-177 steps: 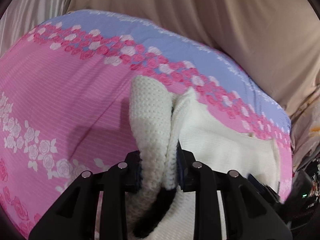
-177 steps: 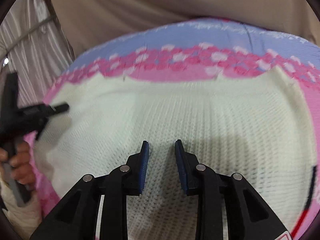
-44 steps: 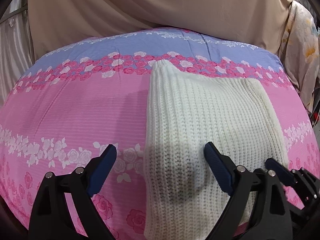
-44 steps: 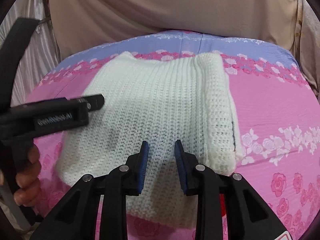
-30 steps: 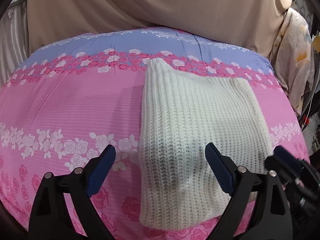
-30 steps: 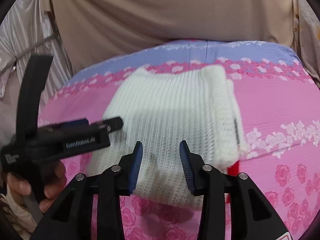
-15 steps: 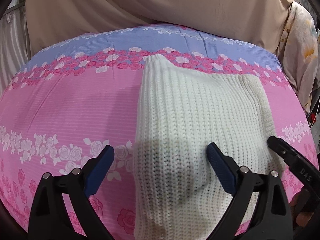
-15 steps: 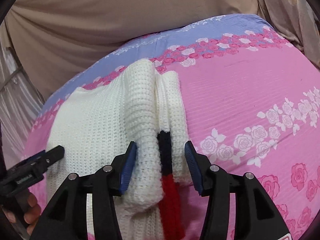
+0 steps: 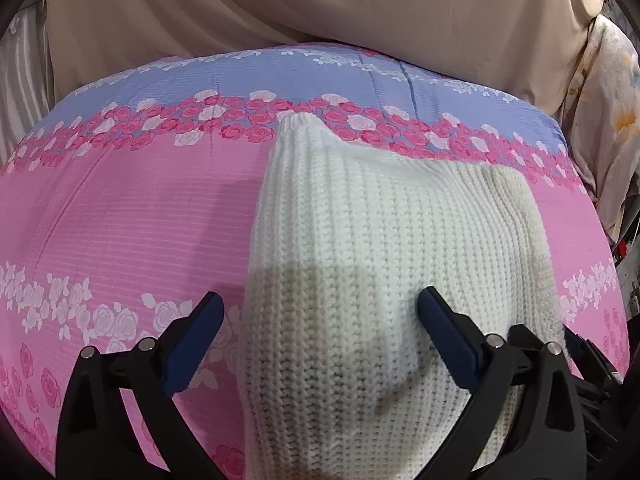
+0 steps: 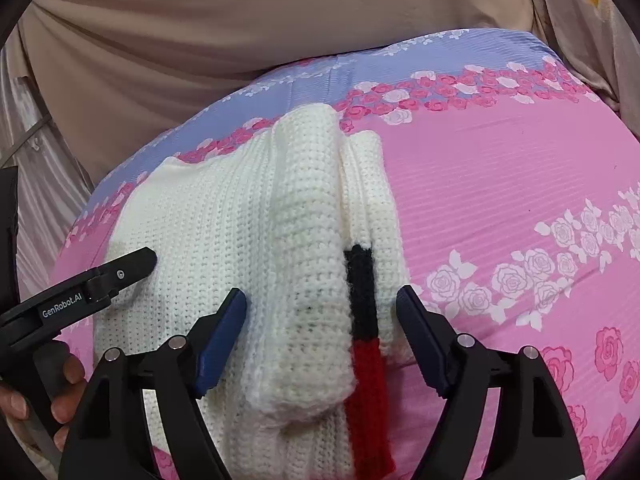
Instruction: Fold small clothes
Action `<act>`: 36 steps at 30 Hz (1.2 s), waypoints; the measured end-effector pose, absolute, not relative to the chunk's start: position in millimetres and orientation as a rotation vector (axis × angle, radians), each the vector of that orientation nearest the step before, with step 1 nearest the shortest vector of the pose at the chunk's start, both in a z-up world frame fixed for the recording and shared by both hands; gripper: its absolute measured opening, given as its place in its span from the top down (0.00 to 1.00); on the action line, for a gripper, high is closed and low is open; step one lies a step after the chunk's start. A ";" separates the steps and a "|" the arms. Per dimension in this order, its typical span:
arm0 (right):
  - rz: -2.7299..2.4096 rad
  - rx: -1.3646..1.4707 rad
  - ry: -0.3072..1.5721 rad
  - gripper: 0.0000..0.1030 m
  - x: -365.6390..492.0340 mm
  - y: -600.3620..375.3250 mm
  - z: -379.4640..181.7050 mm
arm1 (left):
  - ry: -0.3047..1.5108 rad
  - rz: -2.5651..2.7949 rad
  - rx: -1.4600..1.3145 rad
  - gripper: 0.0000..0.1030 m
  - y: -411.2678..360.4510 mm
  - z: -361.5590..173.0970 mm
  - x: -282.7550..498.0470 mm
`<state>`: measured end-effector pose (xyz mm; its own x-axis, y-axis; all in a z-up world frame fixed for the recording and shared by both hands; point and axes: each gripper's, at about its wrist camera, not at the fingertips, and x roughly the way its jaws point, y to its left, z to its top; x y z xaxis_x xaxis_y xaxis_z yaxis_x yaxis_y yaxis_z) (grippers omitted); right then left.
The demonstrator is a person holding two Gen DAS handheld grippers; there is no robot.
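A cream knitted sweater [image 9: 380, 220] lies folded on the pink floral bedsheet [image 9: 120, 220]. My left gripper [image 9: 320, 298] hovers over its near left edge. Its jaws are opening wide, with knit beneath them but no pad pressing. In the right wrist view the sweater [image 10: 224, 220] has a folded sleeve roll [image 10: 308, 220] along its right side, beside a black and red trim strip [image 10: 362, 280]. My right gripper [image 10: 320, 292] straddles the roll and strip, jaws opening, pads clear of the cloth. A finger of the left gripper [image 10: 132, 264] rests at the sweater's left edge.
The bedsheet [image 10: 500, 200] has a blue band [image 9: 280, 76] at the far side. A beige curtain [image 9: 320, 8] hangs behind it and floral fabric [image 9: 608, 100] at the right. A hand [image 10: 60, 400] holds the left gripper's handle.
The right gripper swung to the sweater's right edge, sank toward it and widened its jaws around the roll and trim. The left gripper let go of the sleeve earlier and crept closer to the near edge.
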<state>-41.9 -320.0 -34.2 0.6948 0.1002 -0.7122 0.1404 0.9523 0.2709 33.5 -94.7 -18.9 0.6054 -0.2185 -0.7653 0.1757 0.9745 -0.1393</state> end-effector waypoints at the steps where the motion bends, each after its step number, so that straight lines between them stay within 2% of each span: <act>1: -0.024 0.323 0.808 0.21 -39.9 -321.8 -36.2 | 0.893 -0.231 -0.051 0.07 -96.2 -20.0 35.4; 9: 0.027 0.436 0.828 0.14 -28.7 -335.4 -50.5 | 0.895 -0.239 -0.050 0.04 -105.4 -27.8 44.1; 19: 0.046 0.403 0.807 0.05 -15.3 -330.9 -51.5 | 0.857 -0.232 -0.018 0.04 -115.7 -31.4 48.7; 24: 0.047 0.406 0.808 0.06 -13.2 -329.1 -50.0 | 0.866 -0.244 -0.025 0.04 -115.4 -30.6 50.0; 26: 0.078 0.422 0.813 0.17 -13.0 -328.0 -47.8 | 0.892 -0.290 -0.026 0.08 -116.1 -26.5 50.6; 28: 0.091 0.414 0.807 0.38 -14.7 -324.4 -41.9 | 0.902 -0.331 -0.021 0.17 -117.5 -19.6 47.2; 30: 0.083 0.390 0.795 0.55 -19.5 -319.4 -30.8 | 0.899 -0.368 -0.005 0.30 -119.4 -11.4 40.7; 31: 0.083 0.387 0.790 0.59 -22.0 -317.8 -25.9 | 0.892 -0.374 0.002 0.35 -120.1 -7.7 37.5; 32: 0.082 0.380 0.777 0.61 -25.8 -315.7 -19.9 | 0.886 -0.381 0.005 0.44 -119.7 -3.8 34.4; 33: 0.078 0.380 0.766 0.63 -30.0 -314.1 -14.8 | 0.881 -0.398 0.000 0.50 -118.4 0.7 31.3; 36: 0.084 0.384 0.720 0.66 -44.4 -308.5 2.3 | 0.867 -0.467 -0.010 0.57 -116.3 15.6 20.3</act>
<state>-44.4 -308.5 2.3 0.7519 0.2055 -0.6264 0.0558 0.9270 0.3710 20.3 -116.3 15.6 0.5529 -0.3993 -0.7314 0.3909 0.8994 -0.1955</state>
